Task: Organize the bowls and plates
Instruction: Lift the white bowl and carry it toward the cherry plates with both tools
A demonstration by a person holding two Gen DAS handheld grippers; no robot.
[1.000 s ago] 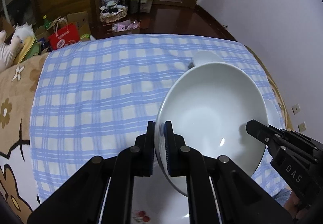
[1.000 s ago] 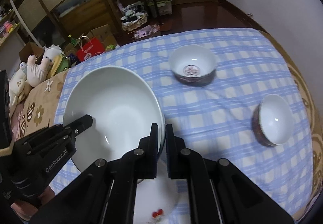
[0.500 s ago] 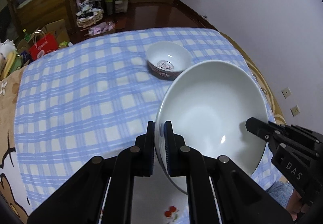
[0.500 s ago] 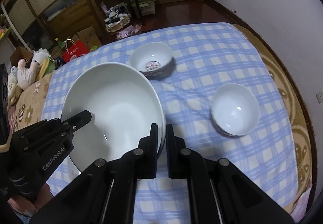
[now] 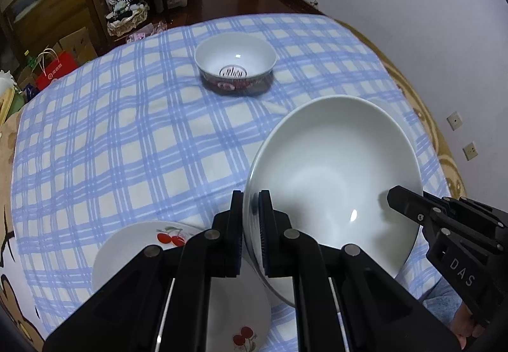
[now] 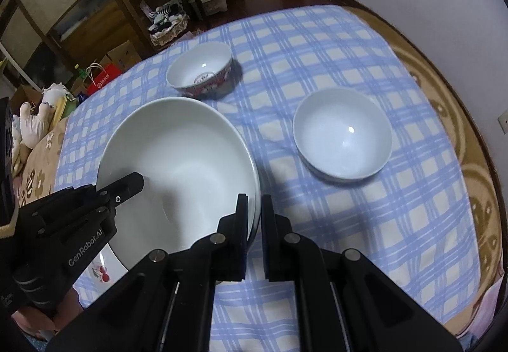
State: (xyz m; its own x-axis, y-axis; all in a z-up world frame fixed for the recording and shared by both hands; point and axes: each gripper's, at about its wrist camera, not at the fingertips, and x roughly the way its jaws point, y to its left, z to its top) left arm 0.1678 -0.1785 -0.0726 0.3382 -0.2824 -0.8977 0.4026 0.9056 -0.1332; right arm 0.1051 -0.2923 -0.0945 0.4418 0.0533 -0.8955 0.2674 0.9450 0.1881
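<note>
Two claws carry one big bowl (image 5: 333, 180) above a checked cloth (image 5: 127, 136): the left claw (image 5: 251, 209) is clamped on the rim at one side, the right claw (image 6: 254, 212) is clamped on the rim opposite. The bowl hangs tilted, clear of the cloth, partly over a cherry plate (image 5: 133, 253) at the near edge of the surface.

The hold is thin. Each pair of pads bites only a narrow strip of slick, glazed rim, so if the two hands drift apart or twist unevenly, the rim could slide out of one claw and the bowl would swing down on the other. A drop here would probably strike the cherry plate beneath, and glazed ware on glazed ware chips or cracks. Setting it down at this tilt risks the low edge landing first and the bowl rocking. The cloth looks soft and slightly rumpled, which may let a foot ring settle unevenly.

The big bowl is wide, shallow and plain white, with a glossy highlight. Farther off stands a patterned bowl (image 5: 235, 64), white inside with a printed mark at the bottom and a dark, red-figured outside. Beside it, well apart from the carried piece, sits a plain bowl (image 6: 342, 133), deeper and rounder. The plate is flat, white, with red cherry prints.
</note>
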